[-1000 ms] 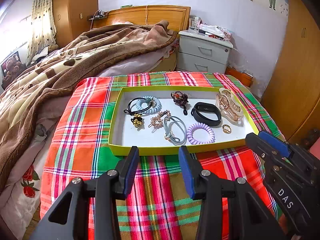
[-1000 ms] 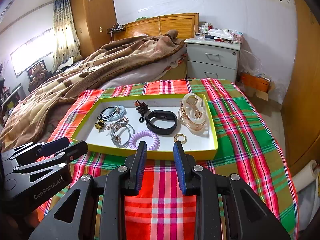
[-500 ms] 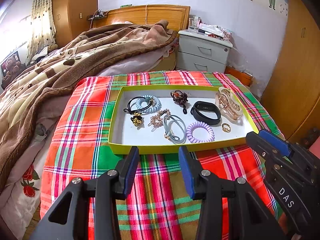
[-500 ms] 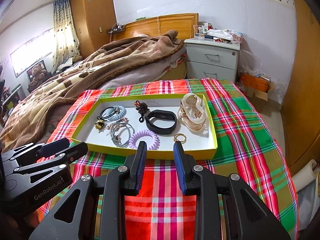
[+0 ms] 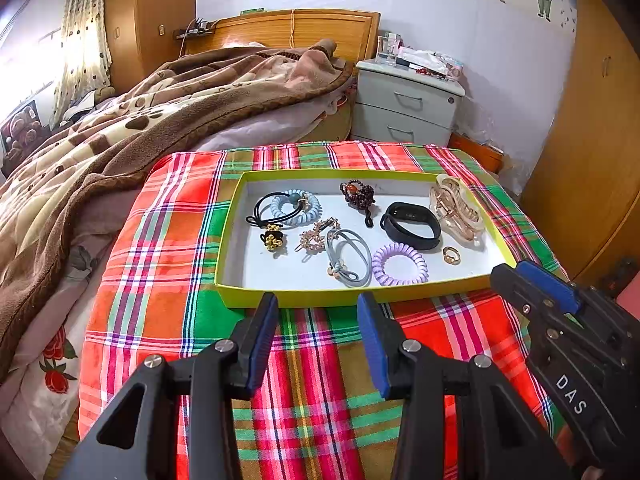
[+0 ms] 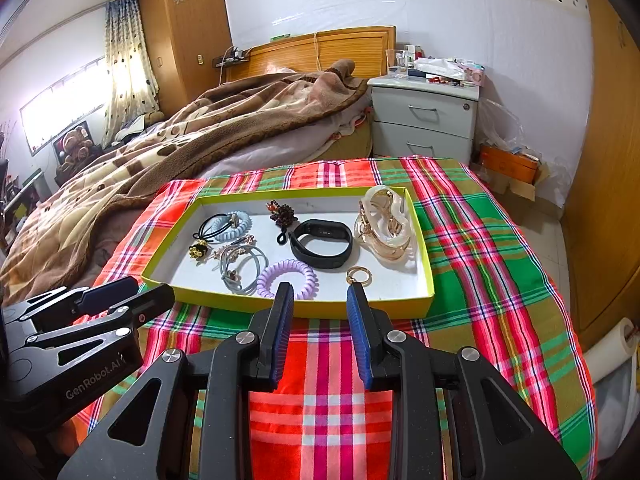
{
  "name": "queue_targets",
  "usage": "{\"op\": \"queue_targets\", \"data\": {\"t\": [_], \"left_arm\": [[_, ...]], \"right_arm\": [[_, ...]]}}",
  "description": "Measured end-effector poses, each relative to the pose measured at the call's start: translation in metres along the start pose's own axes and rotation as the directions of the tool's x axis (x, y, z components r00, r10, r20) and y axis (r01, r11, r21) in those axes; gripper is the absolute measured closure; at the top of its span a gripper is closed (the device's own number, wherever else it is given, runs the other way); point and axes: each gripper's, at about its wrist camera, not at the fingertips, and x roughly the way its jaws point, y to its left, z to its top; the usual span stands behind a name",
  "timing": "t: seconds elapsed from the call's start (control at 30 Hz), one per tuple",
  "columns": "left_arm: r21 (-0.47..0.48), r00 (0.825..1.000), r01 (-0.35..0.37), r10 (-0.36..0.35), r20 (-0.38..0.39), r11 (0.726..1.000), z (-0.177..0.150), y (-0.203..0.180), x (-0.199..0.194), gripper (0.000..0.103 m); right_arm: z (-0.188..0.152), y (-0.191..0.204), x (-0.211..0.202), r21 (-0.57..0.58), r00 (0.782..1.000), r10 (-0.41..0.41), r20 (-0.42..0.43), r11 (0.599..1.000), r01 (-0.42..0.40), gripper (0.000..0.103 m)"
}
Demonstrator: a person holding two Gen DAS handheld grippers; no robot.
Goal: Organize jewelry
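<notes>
Before tray (image 5: 352,298) near rim: both tongs apart, empty, over cloth (image 5: 160,280).

Left gripper (image 5: 316,312) angled downward, blue-padded jaws parted wide with nothing between them; right gripper (image 6: 318,300) beside it, likewise tilted down, jaws apart but narrower, also empty; the two stand side by side

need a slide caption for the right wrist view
Open right gripper hovers before a yellow tray of hair ties, a black band and a gold ring on a plaid cloth.
</notes>
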Motion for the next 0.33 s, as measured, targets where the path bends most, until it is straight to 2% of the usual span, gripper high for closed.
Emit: {"op": "queue_targets", "data": {"t": [0.33], "left_arm": [[-0.008,1.000,0.000,0.000,-0.008,1.000,-0.0004,0.0026,0.0021,0.060]], "right_arm": [[0.0002,-0.0006,0.0006,0.001,1.000,-0.002,-0.002,1.000,0.002,0.075]]}}
